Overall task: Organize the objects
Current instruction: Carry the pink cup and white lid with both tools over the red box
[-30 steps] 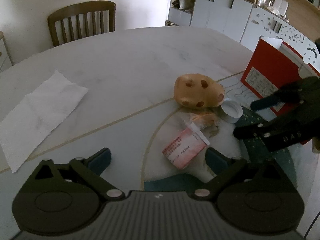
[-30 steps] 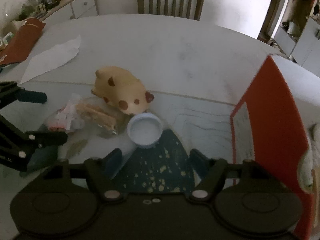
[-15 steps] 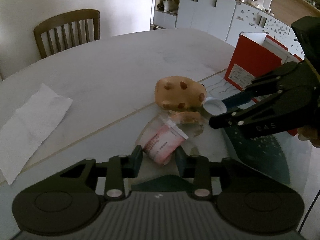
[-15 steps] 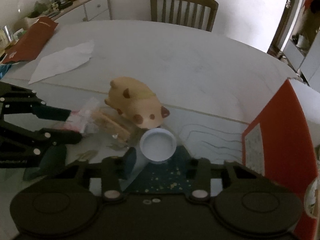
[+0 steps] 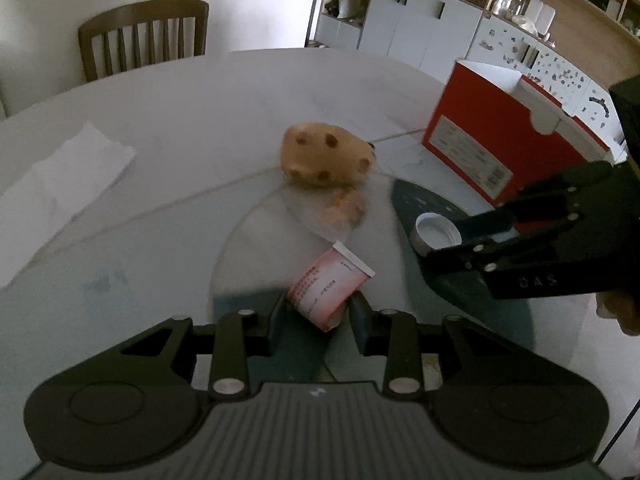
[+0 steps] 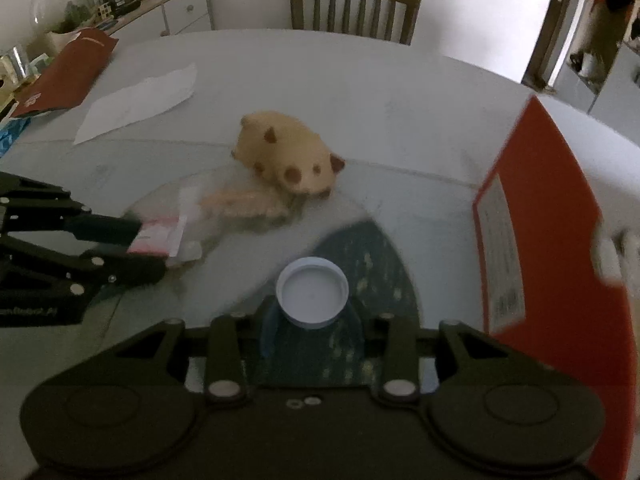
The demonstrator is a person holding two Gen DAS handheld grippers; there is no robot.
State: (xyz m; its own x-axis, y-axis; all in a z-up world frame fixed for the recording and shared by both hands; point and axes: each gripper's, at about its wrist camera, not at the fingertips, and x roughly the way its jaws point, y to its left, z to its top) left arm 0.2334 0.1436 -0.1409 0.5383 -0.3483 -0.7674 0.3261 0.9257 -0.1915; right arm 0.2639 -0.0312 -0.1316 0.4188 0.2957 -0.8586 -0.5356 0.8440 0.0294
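counter [image 5: 224, 92]: smooth, marble-look, slightly glossy;
toy pig [image 5: 326, 157]: matt, plush-looking;
cap [image 6: 312, 293]: smooth white plastic;
box [image 5: 500, 140]: red matt cardboard;
chair [image 5: 144, 36]: brown wood;
sheet [image 5: 60, 196]: white paper

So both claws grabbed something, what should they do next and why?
Probably carry the white lid in the right gripper over to the open red box. The lid already sits clamped between its fingers, and the box stands just to that side. The left gripper grips the pink packet, so it could follow.
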